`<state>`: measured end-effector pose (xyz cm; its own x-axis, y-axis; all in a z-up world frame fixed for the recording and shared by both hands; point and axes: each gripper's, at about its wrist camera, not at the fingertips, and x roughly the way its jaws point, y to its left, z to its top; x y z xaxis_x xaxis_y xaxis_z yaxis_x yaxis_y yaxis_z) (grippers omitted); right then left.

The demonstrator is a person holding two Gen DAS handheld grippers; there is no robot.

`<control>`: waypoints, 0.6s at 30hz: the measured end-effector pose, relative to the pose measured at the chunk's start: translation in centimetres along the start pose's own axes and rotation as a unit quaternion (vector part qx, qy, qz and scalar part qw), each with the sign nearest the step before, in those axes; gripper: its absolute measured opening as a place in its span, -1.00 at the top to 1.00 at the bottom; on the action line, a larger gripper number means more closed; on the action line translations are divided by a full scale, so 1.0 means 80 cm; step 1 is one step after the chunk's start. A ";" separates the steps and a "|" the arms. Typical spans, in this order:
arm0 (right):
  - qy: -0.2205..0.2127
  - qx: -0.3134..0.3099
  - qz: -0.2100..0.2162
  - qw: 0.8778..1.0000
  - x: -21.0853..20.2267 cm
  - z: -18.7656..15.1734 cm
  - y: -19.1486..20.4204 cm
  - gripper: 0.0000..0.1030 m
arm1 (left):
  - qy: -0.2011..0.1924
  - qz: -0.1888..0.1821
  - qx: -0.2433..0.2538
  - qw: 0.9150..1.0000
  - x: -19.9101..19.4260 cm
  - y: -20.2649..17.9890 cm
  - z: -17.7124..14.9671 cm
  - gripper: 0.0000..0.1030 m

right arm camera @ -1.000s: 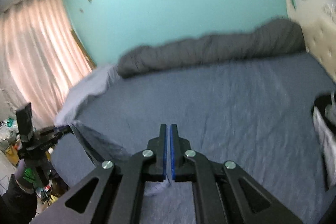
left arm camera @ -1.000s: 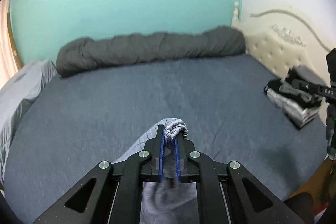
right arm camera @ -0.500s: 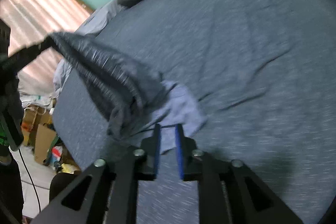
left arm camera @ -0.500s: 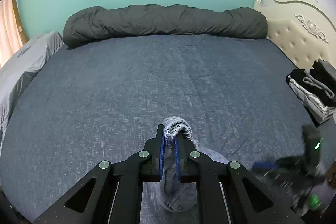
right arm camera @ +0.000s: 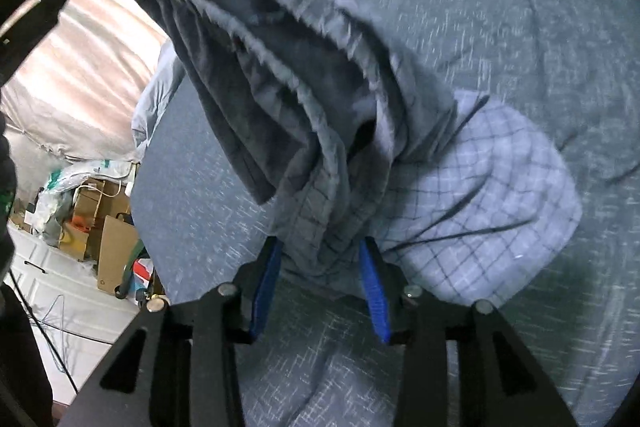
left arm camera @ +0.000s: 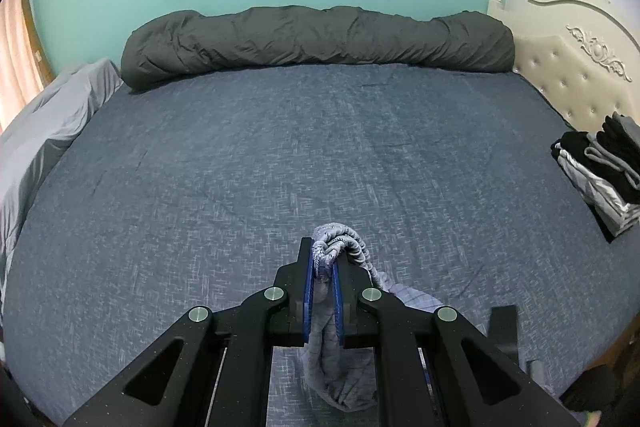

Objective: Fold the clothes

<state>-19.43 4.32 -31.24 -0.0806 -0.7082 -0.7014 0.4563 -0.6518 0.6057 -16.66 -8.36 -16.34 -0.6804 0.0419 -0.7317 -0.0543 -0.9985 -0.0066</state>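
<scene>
Shorts, grey-blue with a thin check, pinched at a bunched elastic edge between the blue pads of the left gripper; jaws closed tight on the cloth. The knot of fabric pokes out above the fingertips, and the rest hangs down behind the jaws and pools on the blue bed sheet. Seen from the right wrist, the same shorts stretch from upper left, where they are held up, down to the sheet, with a lighter checked part spread flat to the right. Right gripper low over the sheet, jaws opening; a drooping fold of the shorts sits between the blue pads, which stand clear of it on both sides. Rolled dark duvet along the far edge of the bed. Folded stack of clothes at the right edge, near the headboard, well apart from the shorts.
</scene>
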 end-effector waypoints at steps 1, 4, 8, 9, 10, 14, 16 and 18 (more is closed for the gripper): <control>0.000 0.001 0.004 1.000 0.003 -0.002 -0.001 0.35 | -0.001 -0.001 -0.001 1.000 -0.001 0.000 0.000 0.84; -0.001 0.004 0.016 1.000 0.009 -0.007 -0.004 0.88 | -0.003 -0.003 -0.002 1.000 -0.003 0.002 0.000 0.84; -0.031 -0.009 0.011 0.999 -0.014 -0.001 -0.002 1.00 | -0.008 -0.001 -0.001 1.000 -0.013 0.003 0.001 0.84; -0.041 -0.011 0.007 0.999 -0.025 0.003 -0.002 1.00 | -0.010 0.000 -0.001 1.000 -0.017 0.003 0.002 0.84; -0.051 -0.013 0.003 0.999 -0.036 0.007 -0.002 1.00 | -0.012 0.001 -0.001 1.000 -0.021 0.003 0.003 0.84; -0.076 -0.027 -0.002 0.997 -0.088 0.023 -0.002 1.00 | -0.019 0.005 0.000 1.000 -0.038 -0.001 0.010 0.84; -0.069 -0.030 0.002 0.997 -0.092 0.023 0.004 0.98 | -0.019 0.004 -0.001 1.000 -0.041 -0.003 0.012 0.84; -0.059 -0.029 -0.006 0.998 -0.083 0.017 0.009 0.86 | -0.016 0.004 0.000 1.000 -0.041 -0.005 0.012 0.84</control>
<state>-19.75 8.20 -25.63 -0.1888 -0.7293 -0.6577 0.5050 -0.6465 0.5719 -15.10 -8.03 -13.24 -0.7046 0.0346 -0.7088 -0.0480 -0.9988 -0.0009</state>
